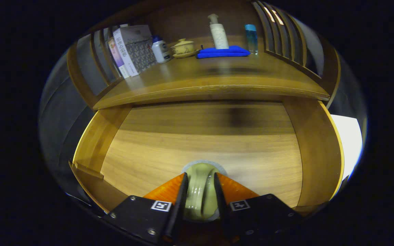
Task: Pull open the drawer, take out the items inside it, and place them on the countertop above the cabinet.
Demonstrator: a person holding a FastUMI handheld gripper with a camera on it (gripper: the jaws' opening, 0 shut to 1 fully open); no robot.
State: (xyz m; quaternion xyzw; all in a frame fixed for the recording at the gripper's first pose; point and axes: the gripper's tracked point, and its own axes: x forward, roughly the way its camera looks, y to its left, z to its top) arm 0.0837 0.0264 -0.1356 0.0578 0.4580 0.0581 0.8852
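Gripper [199, 181] tight on pale cup [200, 191], open drawer [91, 143] floor bare around

Tongs camera looks down close into the open drawer [204, 143], countertop [217, 78] beyond

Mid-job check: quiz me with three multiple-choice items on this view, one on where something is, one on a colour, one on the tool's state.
1. Where is the pale green cup?
A. on the countertop
B. between the tool's fingers, over the open drawer
C. beside the books

2. What colour is the folded cloth under the pump bottle?
A. blue
B. red
C. white

3. The tool is:
A. wide open
B. shut on nothing
C. shut on the cup

Answers: B, both fingers flank it above the drawer floor; A, the cloth is bright blue; C, both fingers press its sides.
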